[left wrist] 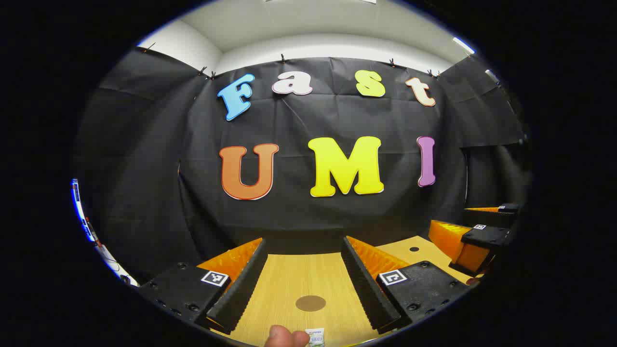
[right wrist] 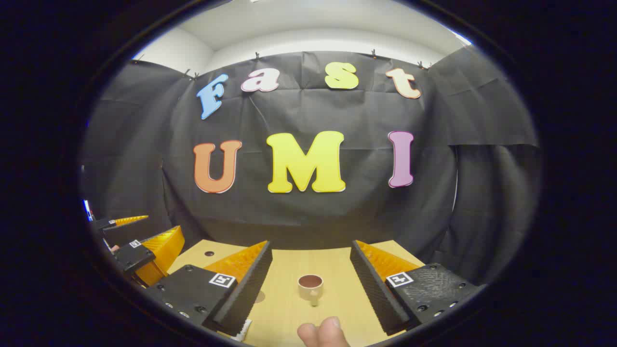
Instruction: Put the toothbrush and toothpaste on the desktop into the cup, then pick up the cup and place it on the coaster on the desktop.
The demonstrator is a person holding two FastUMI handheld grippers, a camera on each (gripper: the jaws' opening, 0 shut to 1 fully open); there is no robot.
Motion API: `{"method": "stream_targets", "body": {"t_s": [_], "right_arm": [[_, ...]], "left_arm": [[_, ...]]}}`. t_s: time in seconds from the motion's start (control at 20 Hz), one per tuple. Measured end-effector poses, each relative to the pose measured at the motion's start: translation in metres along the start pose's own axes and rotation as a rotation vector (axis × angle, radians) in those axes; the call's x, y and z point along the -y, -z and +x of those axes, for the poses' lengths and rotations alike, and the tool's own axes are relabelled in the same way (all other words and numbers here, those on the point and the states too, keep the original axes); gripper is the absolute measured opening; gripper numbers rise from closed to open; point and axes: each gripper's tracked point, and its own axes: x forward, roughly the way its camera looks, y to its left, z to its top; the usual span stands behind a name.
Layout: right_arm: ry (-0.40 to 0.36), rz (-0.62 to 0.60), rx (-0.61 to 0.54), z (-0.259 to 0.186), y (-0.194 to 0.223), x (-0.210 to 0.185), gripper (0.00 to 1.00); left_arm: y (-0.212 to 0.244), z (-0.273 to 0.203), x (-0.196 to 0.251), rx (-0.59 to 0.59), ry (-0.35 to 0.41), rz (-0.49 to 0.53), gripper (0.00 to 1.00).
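Nearest in the left gripper view, my fingertip [left wrist: 284,336] touches a small white toothpaste tube [left wrist: 315,336] lying flat on the pale wooden surface [left wrist: 289,279]; beyond it, between the spread fingers of my left claw [left wrist: 304,272], lies the round brown coaster [left wrist: 310,303], bare. In the right gripper view my right claw [right wrist: 311,274] likewise stands apart, gripping nothing, framing the small beige handled cup [right wrist: 310,287], upright on the surface, well apart from the coaster, its dark interior showing no contents. Judged so, toothpaste, toothbrush and cup placement all remain; where the toothbrush lies I cannot tell.
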Motion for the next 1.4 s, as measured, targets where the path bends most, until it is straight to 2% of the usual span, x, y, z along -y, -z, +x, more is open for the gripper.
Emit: {"method": "stream_targets", "body": {"t_s": [0.9, 1.0, 1.05, 1.15, 1.3, 1.4], "right_arm": [[0.013, -0.021, -0.04, -0.001, 0.007, 0.008, 0.96], [0.005, -0.034, -0.055, -0.001, 0.011, 0.007, 0.97], [-0.001, -0.044, -0.068, 0.0, 0.014, 0.007, 0.94], [-0.014, -0.056, -0.101, 0.003, 0.027, 0.007, 0.96], [-0.033, -0.052, -0.17, -0.002, 0.059, 0.01, 0.97], [-0.06, -0.051, -0.257, -0.001, 0.087, 0.01, 0.97]], "left_arm": [[0.006, -0.003, 0.002, -0.033, -0.022, -0.001, 0.97], [0.019, -0.001, 0.002, -0.072, -0.011, -0.013, 0.97], [0.029, -0.001, 0.002, -0.101, -0.007, -0.014, 0.97], [0.045, 0.0, -0.003, -0.152, -0.019, -0.021, 0.98], [0.073, -0.004, -0.008, -0.241, -0.037, -0.041, 0.98], [0.101, -0.009, -0.005, -0.326, -0.024, -0.039, 0.98]]}}
